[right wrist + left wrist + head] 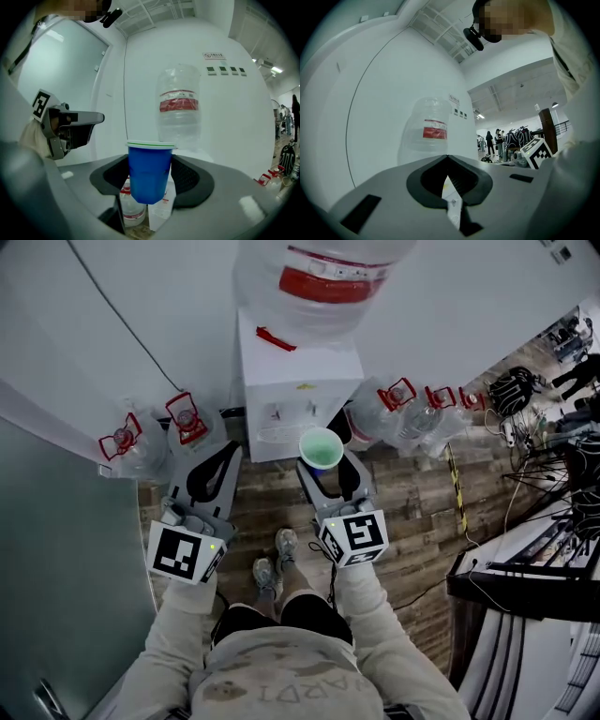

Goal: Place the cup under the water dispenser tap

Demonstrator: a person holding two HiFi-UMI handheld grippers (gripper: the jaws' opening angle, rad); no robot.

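Observation:
A blue cup (150, 171) with a white rim stands upright between the pads of my right gripper (151, 180), which is shut on it. In the head view the cup (321, 448) shows a green inside. It hangs just in front of the white water dispenser (298, 381), a little right of its two taps (292, 412). A large clear bottle (319, 277) with a red label sits on top of the dispenser. My left gripper (216, 460) is level to the left of the dispenser, its tips together and nothing between them (446, 157).
Spare water bottles with red handles stand on the wooden floor, to the left (141, 442) and to the right (403, 404) of the dispenser. A grey panel (66, 549) is at the left, and a desk with cables (544, 521) at the right. The person's shoes (272, 563) are below.

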